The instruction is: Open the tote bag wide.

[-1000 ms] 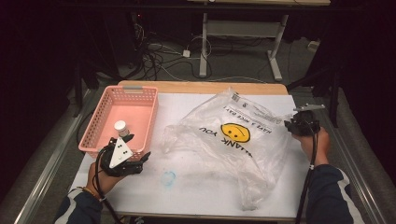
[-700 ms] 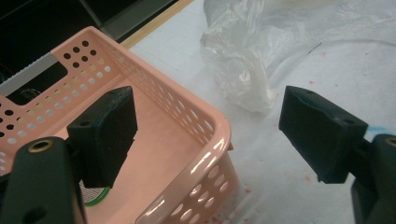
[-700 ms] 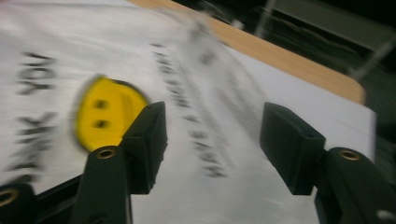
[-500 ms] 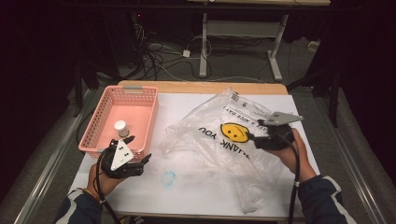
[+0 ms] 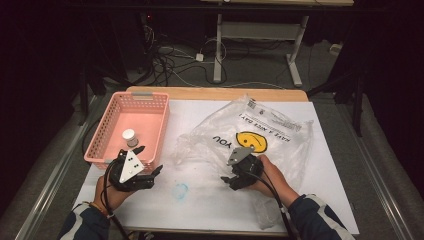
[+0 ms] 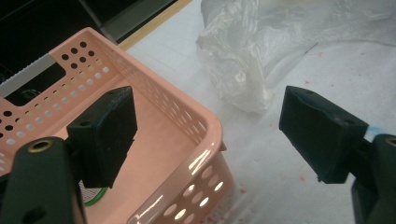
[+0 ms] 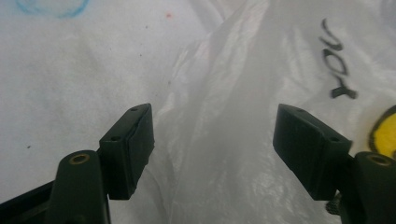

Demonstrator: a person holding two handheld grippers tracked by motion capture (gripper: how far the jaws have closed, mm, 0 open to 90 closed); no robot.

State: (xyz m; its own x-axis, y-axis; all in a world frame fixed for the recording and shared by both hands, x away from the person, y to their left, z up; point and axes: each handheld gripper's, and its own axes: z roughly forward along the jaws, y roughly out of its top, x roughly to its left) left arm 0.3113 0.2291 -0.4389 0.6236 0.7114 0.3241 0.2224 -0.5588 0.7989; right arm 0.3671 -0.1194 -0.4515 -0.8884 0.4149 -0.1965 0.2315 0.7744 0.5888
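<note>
Plastic bag (image 5: 260,137) printed "HAVE A NICE DAY", "YOU", yellow smiley.

High view overhead, gripper views close (sharing bag (image 5: 260,135))

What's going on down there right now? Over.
Left gripper open, at pink basket corner. Right gripper jaws just opened, empty, over clear plastic bag. Nothing in the way.
</note>
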